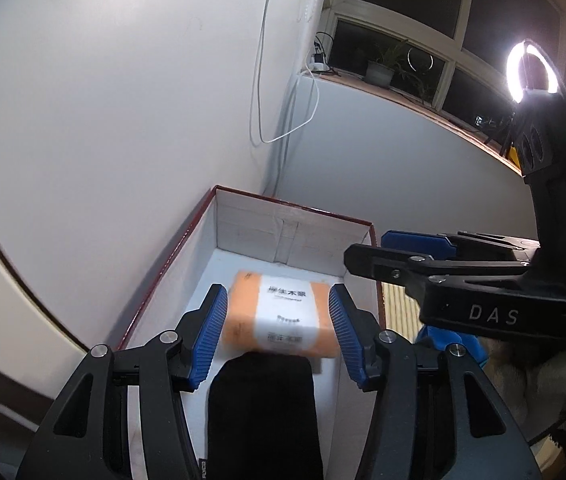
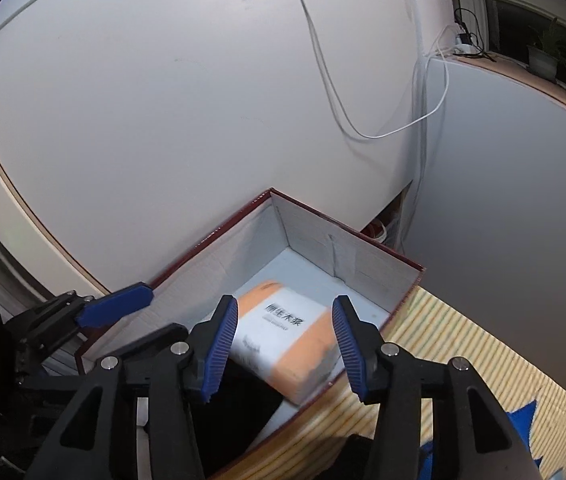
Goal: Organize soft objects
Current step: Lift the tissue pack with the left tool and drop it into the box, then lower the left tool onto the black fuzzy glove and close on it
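An orange and white tissue pack (image 1: 281,314) lies inside a red-rimmed cardboard box (image 1: 275,204) with a white interior. A black soft item (image 1: 263,408) lies in the box in front of the pack. My left gripper (image 1: 279,334) is open, hovering over the box with the pack between its blue pads (image 1: 211,328), not touching. My right gripper (image 2: 285,346) is open above the box's near right side, over the pack (image 2: 287,338). The right gripper also shows in the left wrist view (image 1: 411,256), and the left gripper's blue finger in the right wrist view (image 2: 115,310).
The box (image 2: 367,246) stands in a corner against white walls. A striped yellow mat (image 2: 463,360) lies to its right with a blue item (image 2: 523,412) on it. White cables (image 1: 279,92) hang on the wall. A ring light (image 1: 531,72) and window are at far right.
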`<state>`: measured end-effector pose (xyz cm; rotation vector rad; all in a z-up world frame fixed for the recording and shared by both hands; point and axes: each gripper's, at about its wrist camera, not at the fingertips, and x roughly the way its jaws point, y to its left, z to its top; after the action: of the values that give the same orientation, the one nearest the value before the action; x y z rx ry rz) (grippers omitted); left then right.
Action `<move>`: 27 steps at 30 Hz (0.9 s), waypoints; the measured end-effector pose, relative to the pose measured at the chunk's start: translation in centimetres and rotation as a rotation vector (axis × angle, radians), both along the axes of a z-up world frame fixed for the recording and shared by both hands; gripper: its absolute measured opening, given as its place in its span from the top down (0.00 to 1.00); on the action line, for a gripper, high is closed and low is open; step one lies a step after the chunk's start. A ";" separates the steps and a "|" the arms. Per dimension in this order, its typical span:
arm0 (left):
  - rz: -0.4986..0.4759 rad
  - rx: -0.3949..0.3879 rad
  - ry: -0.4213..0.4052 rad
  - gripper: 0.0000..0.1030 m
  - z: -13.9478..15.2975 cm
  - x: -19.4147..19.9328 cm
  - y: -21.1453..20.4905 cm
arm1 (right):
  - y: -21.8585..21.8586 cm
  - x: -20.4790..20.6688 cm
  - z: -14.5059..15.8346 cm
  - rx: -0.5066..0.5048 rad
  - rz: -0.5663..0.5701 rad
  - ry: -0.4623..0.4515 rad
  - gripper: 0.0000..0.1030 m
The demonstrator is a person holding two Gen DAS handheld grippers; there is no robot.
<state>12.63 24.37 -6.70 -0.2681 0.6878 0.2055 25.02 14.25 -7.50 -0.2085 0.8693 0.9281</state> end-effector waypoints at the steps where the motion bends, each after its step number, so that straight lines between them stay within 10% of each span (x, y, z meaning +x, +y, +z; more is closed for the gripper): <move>1: 0.000 -0.006 -0.002 0.49 0.0 -0.3 0.0 | -0.2 0.1 0.1 0.002 -0.003 0.005 0.55; 27: -0.255 -0.138 0.009 0.39 -1.6 -6.0 -11.1 | -18.0 -3.5 -1.8 0.041 -0.143 0.178 0.42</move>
<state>6.63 13.22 -8.33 -0.3085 0.7396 -0.0845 21.56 -3.79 -9.32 -0.0282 1.0148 0.8383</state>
